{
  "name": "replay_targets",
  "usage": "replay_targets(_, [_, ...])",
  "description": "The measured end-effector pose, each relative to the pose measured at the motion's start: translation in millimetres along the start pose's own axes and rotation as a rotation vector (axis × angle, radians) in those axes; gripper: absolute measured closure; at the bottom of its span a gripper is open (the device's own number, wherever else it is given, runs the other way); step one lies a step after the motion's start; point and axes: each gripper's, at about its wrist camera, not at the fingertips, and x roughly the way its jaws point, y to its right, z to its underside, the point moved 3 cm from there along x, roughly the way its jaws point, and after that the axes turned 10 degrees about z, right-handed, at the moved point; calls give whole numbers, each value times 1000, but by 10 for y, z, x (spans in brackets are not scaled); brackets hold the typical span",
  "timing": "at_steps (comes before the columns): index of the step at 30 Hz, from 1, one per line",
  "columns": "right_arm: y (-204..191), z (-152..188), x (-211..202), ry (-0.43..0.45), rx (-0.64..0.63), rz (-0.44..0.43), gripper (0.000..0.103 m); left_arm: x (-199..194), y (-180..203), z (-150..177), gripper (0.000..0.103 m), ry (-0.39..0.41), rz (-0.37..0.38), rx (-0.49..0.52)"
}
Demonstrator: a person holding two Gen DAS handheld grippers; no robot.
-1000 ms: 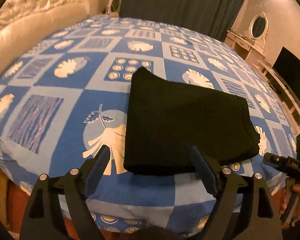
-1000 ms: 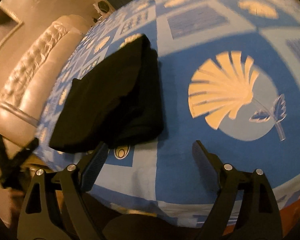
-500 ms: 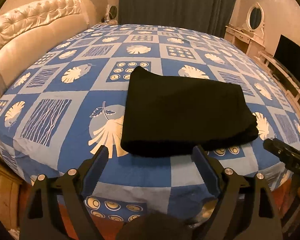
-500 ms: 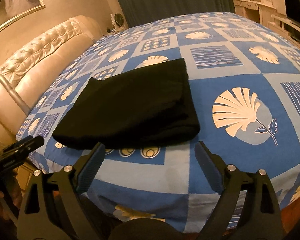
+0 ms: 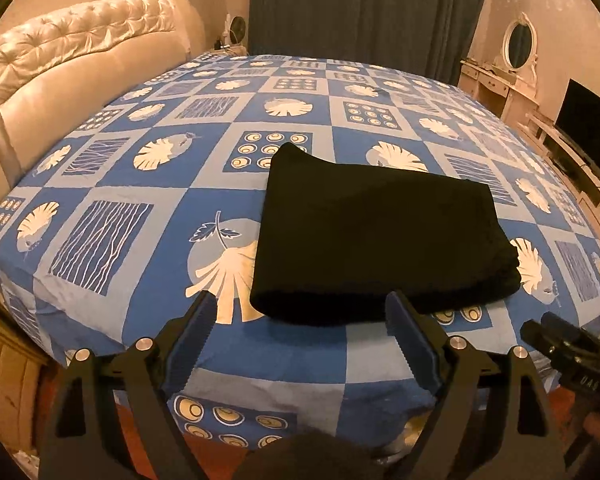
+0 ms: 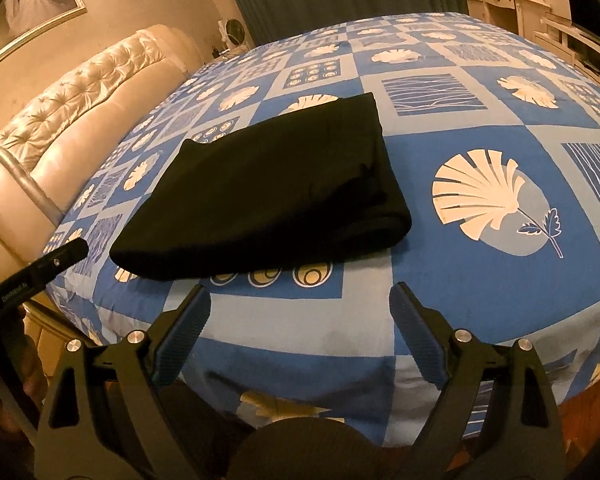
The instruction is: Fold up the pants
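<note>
Withdrawal of both grippers, left gripper and right gripper spread wide and empty, leaves black pants apparently fully folded near the bed's front edge.

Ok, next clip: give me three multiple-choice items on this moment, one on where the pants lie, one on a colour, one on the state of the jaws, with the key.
1. Where do the pants lie?
A. on the bedspread, near the edge closest to the cameras
B. draped over the headboard
C. on the floor

2. What colour are the pants?
A. white
B. black
C. red

3. How do the jaws of the left gripper and the right gripper stand?
A. both clamped on the pants
B. left clamped on the pants, right spread
C. both spread wide, with nothing between them

Key:
1 A, the folded bundle rests on the blue patterned cover just beyond both grippers.
2 B, it shows as plain black cloth in both views.
3 C, each wrist view shows bare bedspread between the fingers, short of the cloth.
</note>
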Motion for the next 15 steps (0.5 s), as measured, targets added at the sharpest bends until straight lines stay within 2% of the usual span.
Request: replay_targets(15, [-33, -8, -20, 7, -6, 2, 12, 9, 34, -9, 18, 1, -7, 2])
